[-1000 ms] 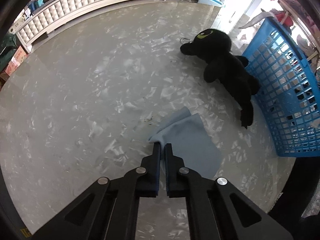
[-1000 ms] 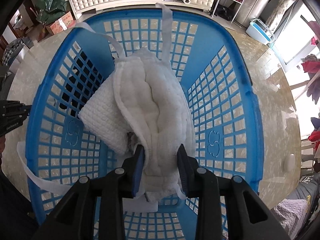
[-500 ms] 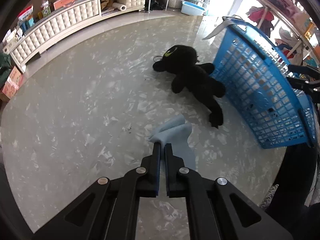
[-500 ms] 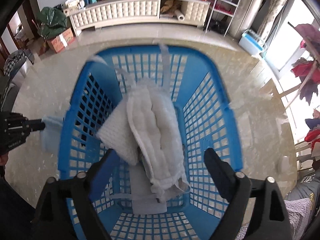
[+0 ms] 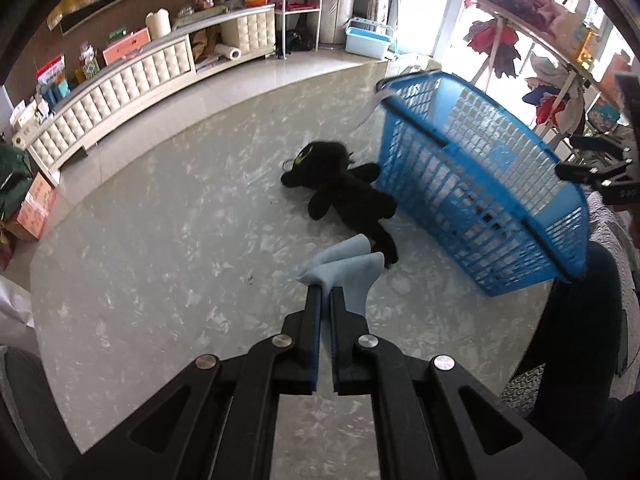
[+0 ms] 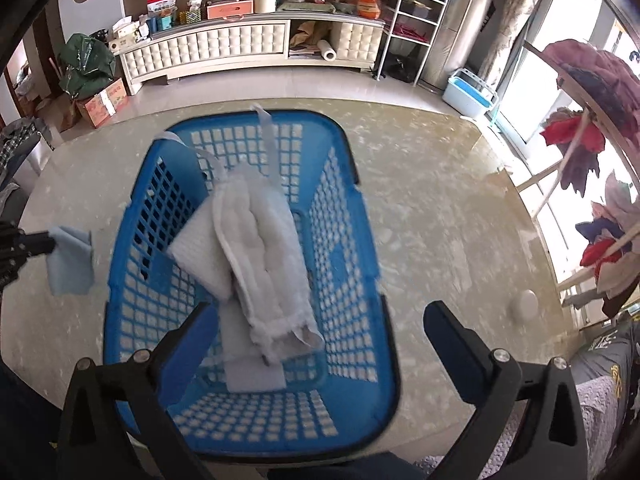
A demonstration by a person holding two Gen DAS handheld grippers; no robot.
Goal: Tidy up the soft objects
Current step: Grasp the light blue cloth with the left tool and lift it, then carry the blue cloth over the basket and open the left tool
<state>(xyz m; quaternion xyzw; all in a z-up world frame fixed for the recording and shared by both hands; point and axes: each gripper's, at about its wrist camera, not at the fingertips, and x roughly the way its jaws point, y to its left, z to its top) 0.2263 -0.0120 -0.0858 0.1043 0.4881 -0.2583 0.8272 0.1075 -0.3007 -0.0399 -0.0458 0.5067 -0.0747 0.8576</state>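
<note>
My left gripper (image 5: 325, 294) is shut on a light blue cloth (image 5: 346, 270) and holds it in the air above the marble table; the cloth also shows in the right wrist view (image 6: 70, 262). A black plush toy (image 5: 340, 194) lies on the table against the blue basket (image 5: 480, 184). My right gripper (image 6: 316, 316) is wide open and empty above the basket (image 6: 352, 264). White quilted cloths (image 6: 260, 252) lie inside the basket.
The marble table (image 5: 160, 240) has a rounded edge. A white cabinet (image 6: 224, 48) runs along the far wall. A clothes rack (image 6: 592, 152) stands to the right. A light blue bin (image 6: 472, 92) sits on the floor. A small white disc (image 6: 524, 306) lies on the table.
My right gripper opened, let go of the white cloth and rose above the basket. My left gripper lifted the blue cloth off the table and moved up and back.
</note>
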